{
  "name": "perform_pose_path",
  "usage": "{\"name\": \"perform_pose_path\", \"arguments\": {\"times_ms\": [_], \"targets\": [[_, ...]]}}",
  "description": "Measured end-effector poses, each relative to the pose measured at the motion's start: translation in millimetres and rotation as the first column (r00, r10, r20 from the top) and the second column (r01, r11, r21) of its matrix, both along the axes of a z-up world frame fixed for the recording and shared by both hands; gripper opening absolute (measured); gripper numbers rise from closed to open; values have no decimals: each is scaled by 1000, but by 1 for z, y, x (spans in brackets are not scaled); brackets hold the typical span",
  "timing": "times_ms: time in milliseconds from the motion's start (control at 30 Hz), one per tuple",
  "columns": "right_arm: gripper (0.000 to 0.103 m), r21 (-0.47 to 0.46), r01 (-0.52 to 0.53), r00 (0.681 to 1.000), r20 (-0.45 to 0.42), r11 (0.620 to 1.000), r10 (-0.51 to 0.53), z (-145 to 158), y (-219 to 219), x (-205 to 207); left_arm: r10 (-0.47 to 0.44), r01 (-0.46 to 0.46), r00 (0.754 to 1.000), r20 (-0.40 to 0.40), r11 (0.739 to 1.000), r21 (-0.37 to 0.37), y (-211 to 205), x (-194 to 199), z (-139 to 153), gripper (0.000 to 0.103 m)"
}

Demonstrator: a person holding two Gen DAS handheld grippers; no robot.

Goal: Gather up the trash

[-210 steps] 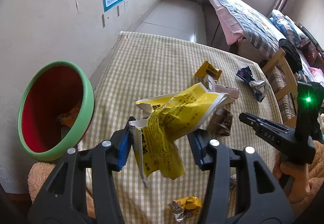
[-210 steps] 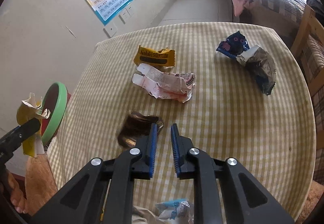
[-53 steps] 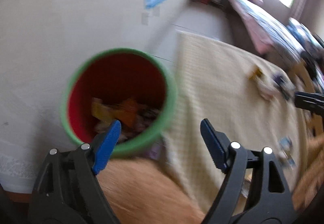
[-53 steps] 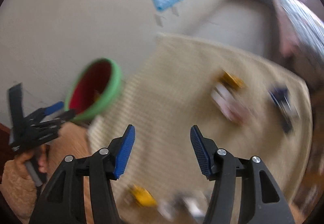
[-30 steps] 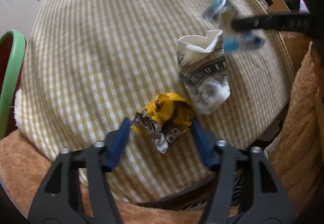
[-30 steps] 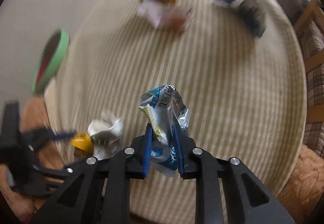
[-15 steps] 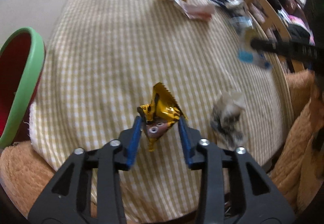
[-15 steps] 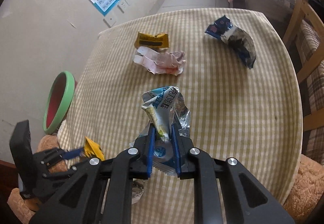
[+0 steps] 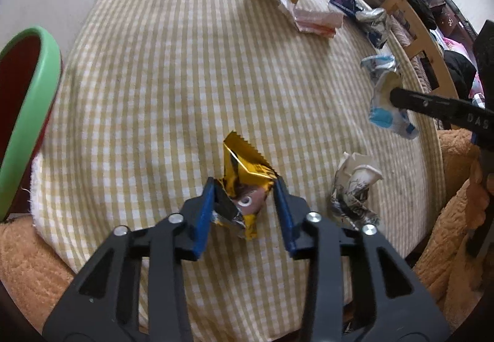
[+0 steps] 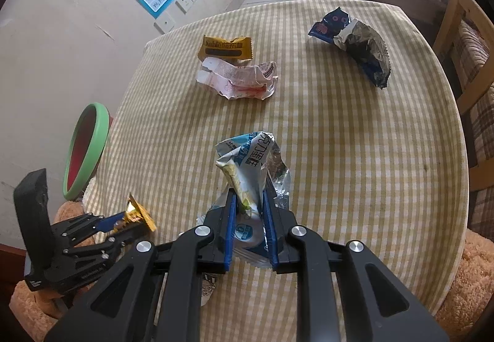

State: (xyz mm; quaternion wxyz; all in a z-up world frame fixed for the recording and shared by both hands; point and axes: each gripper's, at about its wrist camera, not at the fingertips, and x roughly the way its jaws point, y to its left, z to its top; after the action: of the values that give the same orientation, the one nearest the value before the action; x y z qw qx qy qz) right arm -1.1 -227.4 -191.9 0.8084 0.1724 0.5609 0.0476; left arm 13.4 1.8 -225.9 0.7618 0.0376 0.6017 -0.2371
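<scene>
- Checked yellow cloth covers the round table [image 10: 355, 156], which stands against a wall hung with letter charts; a bed lies beyond.
- Left gripper [image 9: 244, 203] is clamped on a gold foil wrapper [image 9: 244, 175], lifted clear of the cloth at the near edge.
- Right gripper [image 10: 250, 218] pinches a blue-and-white packet [image 10: 250, 162], its crumpled top standing up above the pads.
- Just beside the left tool a grey-and-white crumpled wrapper [image 9: 355, 190] lies on the cloth.
- Farther out lie a yellow bar wrapper [image 10: 225, 48], touching a pink-and-white torn packet [image 10: 240, 79], and a dark blue foil bag [image 10: 355, 42] near the far right edge.
- Off the table's left side sits the green-rimmed red bin [image 10: 86, 147].
- To do this well, I'd keep both grips firm, carry each piece fully over the rim before releasing, and let go low so light foil doesn't flutter out.
</scene>
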Motion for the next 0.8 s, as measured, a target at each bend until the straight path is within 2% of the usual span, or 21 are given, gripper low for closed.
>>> {"name": "perform_pose_path", "arguments": {"times_ms": [133,233,333,500,600,800], "targets": [[18,-17,-8,1000,14,1000,8,2,2,-1,63,-64,995,78,998,11,12,3,17,33],[18,-43,-17,999,35,999,18,5,6,-1,101,-106,981,168,994,23,18,9,38,33],[18,-69,-23,997,74,997,28,15,9,-2,146,-152,950,276,988,1,24,15,72,33],[18,-107,-42,986,158,993,59,44,20,-3,208,-190,900,384,978,-83,34,21,119,33],[18,-106,-52,977,202,993,73,61,29,-1,231,-206,875,426,973,-105,41,19,138,33],[18,-63,-106,954,276,992,119,87,60,13,256,-247,837,483,965,-85,54,14,155,33]]}}
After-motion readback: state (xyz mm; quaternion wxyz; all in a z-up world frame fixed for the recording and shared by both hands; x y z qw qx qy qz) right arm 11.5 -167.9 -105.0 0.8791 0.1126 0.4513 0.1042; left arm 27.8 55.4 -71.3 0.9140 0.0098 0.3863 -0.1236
